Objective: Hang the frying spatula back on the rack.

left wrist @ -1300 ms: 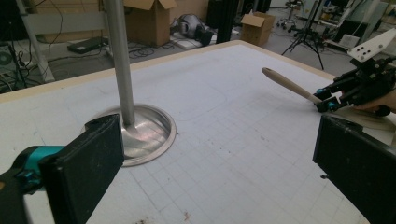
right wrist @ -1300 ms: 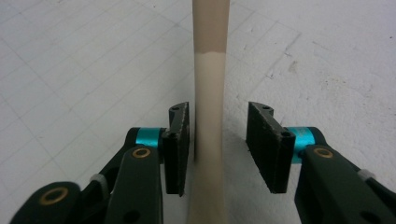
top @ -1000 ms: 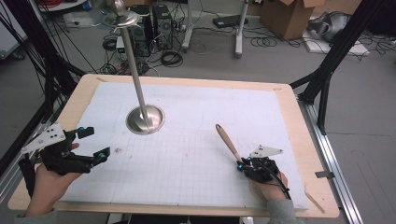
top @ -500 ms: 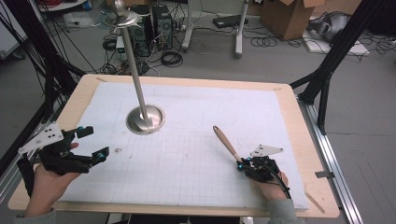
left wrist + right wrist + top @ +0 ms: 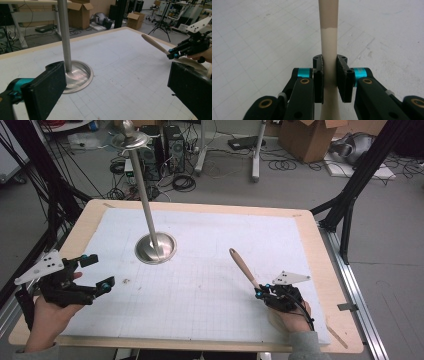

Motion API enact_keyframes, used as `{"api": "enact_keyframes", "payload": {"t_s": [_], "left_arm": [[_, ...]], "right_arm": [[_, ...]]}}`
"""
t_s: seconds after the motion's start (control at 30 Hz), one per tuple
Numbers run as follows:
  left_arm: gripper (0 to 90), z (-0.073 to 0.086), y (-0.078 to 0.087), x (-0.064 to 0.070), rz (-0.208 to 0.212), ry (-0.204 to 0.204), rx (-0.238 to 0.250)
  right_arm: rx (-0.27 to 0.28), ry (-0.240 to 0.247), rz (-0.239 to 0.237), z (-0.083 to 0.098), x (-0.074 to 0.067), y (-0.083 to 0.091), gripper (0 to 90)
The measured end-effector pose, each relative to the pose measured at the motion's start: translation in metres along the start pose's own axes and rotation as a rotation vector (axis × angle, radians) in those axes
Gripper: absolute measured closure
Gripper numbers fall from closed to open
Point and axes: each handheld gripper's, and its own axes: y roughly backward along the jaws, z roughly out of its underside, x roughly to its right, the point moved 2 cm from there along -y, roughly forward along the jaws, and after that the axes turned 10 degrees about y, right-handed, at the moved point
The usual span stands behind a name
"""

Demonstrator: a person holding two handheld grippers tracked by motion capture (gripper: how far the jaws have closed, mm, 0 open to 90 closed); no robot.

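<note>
Two grippers working over a white gridded mat [image 5: 200,285] on a wooden table [image 5: 330,270]. At the near right, right gripper [image 5: 260,292] clamping its black pads [image 5: 342,75] on the pale handle of a wooden spatula [image 5: 243,268], jaws squeezing it from both sides with no gap showing in the right gripper view. Holding the spatula off the mat, slanting up and away toward the far left, its rounded end pointing toward the middle of the table; seen from the left gripper view as a tan stick [image 5: 155,44] jutting out of the far gripper [image 5: 172,53]. At the near left, left gripper [image 5: 97,272] hovering over the mat's edge with jaws standing wide apart, gripping nothing, bare mat lying between the two pads [image 5: 46,92]. Standing far of the left gripper and well apart from the spatula, a steel pole on a round base [image 5: 156,248], upright, resting on the mat.
</note>
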Motion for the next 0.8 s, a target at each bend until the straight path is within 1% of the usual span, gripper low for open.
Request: {"api": "enact_keyframes", "payload": {"t_s": [0.17,0.23,0.33,0.43,0.6,0.7,0.8], "left_arm": [[2.5,-0.001,0.002,0.0,0.005,0.007,0.012],[2.5,-0.001,0.001,0.0,0.005,0.008,0.012],[2.5,-0.001,0.002,0.0,0.013,0.005,0.008],[2.5,-0.001,0.002,0.0,0.014,0.007,0.015],[2.5,-0.002,0.003,0.0,0.016,0.011,0.019],[2.5,-0.002,0.004,0.001,0.016,0.009,0.022],[2.5,-0.003,0.005,0.001,0.017,0.006,0.024]], "right_arm": [[0.038,-0.018,-0.014,-0.007,0.002,0.006,78.1],[0.05,-0.014,-0.016,-0.009,0.003,0.008,78.1],[0.062,-0.01,-0.03,-0.014,0.002,0.009,78.1],[0.069,-0.006,-0.042,-0.021,0.002,0.011,78.2],[0.09,0.005,-0.063,-0.036,0.001,0.015,78.1],[0.114,0.009,-0.075,-0.047,0.002,0.018,78.1],[0.129,0.004,-0.085,-0.059,0.001,0.021,78.1]]}}
